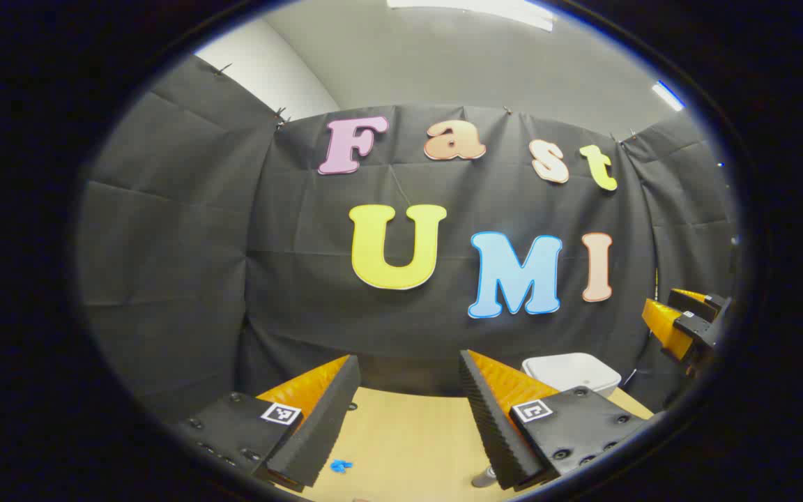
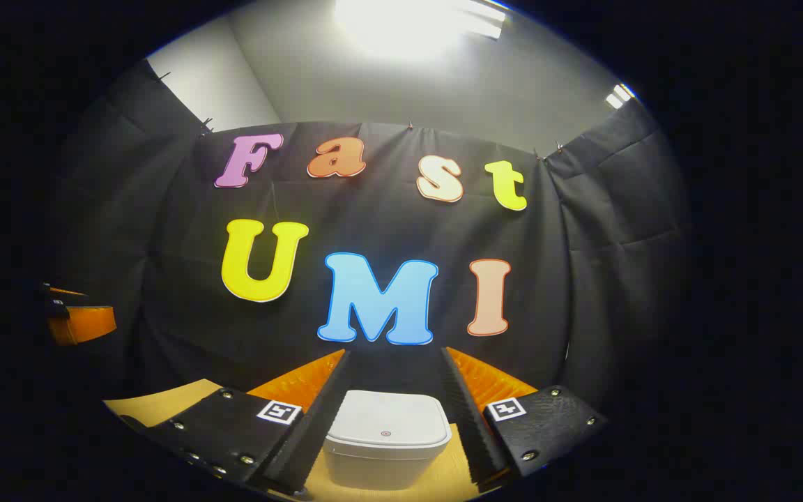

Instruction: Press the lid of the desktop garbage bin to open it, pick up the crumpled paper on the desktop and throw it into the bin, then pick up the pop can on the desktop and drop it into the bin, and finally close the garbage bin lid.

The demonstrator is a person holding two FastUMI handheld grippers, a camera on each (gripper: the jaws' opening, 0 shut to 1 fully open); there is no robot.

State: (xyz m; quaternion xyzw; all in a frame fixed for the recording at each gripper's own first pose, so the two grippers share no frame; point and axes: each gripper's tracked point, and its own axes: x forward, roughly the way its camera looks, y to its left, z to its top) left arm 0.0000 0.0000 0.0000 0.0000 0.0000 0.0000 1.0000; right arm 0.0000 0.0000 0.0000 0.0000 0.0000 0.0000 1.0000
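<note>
Right gripper view: bin [image 2: 385,446], lid down, between spread jaws; left gripper [image 1: 408,425] jaws spread over bare desktop [image 1: 408,439].

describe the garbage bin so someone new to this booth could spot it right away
Start at the wooden table in front of the black cloth wall. The garbage bin stands on it near that wall, framed between the open right gripper fingers. It is a white, rounded box with a closed lid and a small round mark on top.

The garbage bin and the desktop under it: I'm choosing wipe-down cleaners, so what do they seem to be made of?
The garbage bin looks like white moulded plastic with a smooth, slightly glossy finish: rounded corners and a seam under the closed lid. The desktop looks like light wood or wood-look laminate, matte and even-toned; no grain shows, so either is possible.
</note>
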